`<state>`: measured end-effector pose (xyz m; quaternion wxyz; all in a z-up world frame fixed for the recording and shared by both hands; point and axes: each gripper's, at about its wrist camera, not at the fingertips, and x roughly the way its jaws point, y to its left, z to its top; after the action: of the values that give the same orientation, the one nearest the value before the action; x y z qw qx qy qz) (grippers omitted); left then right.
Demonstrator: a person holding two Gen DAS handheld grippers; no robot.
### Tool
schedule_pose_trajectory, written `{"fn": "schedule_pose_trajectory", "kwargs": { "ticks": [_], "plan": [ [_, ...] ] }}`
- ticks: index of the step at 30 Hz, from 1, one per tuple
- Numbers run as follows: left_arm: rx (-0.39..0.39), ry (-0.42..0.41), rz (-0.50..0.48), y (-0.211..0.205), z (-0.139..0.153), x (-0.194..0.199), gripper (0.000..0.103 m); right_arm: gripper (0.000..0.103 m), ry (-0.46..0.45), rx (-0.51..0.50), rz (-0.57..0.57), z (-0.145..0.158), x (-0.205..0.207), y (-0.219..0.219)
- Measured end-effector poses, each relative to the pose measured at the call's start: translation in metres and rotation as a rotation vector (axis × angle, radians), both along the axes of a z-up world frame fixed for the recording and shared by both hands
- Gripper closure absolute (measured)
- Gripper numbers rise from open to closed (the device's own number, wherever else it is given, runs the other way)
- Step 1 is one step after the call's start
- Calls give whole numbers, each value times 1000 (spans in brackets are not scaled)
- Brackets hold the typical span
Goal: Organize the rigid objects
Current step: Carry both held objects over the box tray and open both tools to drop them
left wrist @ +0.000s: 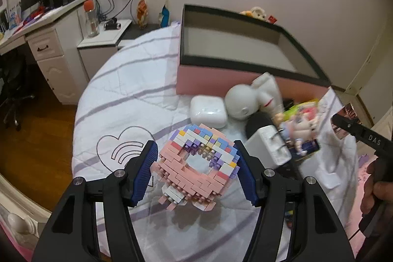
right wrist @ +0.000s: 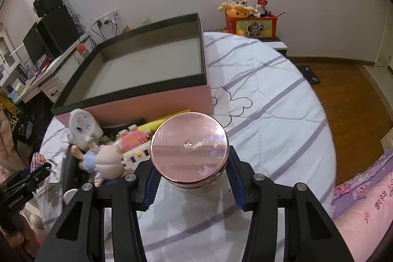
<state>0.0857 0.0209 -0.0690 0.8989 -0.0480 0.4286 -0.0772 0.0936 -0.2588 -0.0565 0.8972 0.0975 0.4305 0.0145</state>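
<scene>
The big pink box with a dark rim is empty. The left gripper squeezes a pastel brick-built ring; the right gripper squeezes a round pink jar (both lifted off the bed). More toys wait beside the box.

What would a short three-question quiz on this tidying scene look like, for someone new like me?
1. True or false: the big pink box on the bed already has toys in it.
2. What sits between the left gripper fingers?
a) a plush bear
b) a pastel brick-built ring
c) a bottle
3. Name the thing the right gripper is clamped on.

Key:
1. False; its grey floor is bare.
2. b, the brick-built ring, lifted off the quilt.
3. A round pink-lidded jar, pads pressing its sides.
</scene>
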Motion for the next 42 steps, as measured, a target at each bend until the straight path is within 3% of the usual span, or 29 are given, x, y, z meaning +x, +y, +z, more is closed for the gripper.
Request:
{"fn": "schedule_pose_trajectory", "kwargs": {
  "ticks": [9, 15, 20, 24, 32, 42],
  "plan": [
    [-22, -87, -41, -10, 55, 2, 40, 53, -69, -16, 75, 50, -6, 14],
    [-19, -149, -52, -26, 92, 41, 40, 53, -118, -58, 143, 90, 25, 28],
    [-28, -169, -55, -40, 107, 86, 40, 53, -121, -52, 175, 102, 67, 42],
    [-13, -152, -40, -49, 101, 127, 40, 53, -88, -54, 185, 94, 109, 51],
    [18, -42, -28, -63, 59, 198, 40, 53, 40, -40, 175, 40, 187, 52],
    [86, 72, -34, -80, 18, 228, 39, 52, 162, -70, 180, -2, 216, 53]
  ]
}}
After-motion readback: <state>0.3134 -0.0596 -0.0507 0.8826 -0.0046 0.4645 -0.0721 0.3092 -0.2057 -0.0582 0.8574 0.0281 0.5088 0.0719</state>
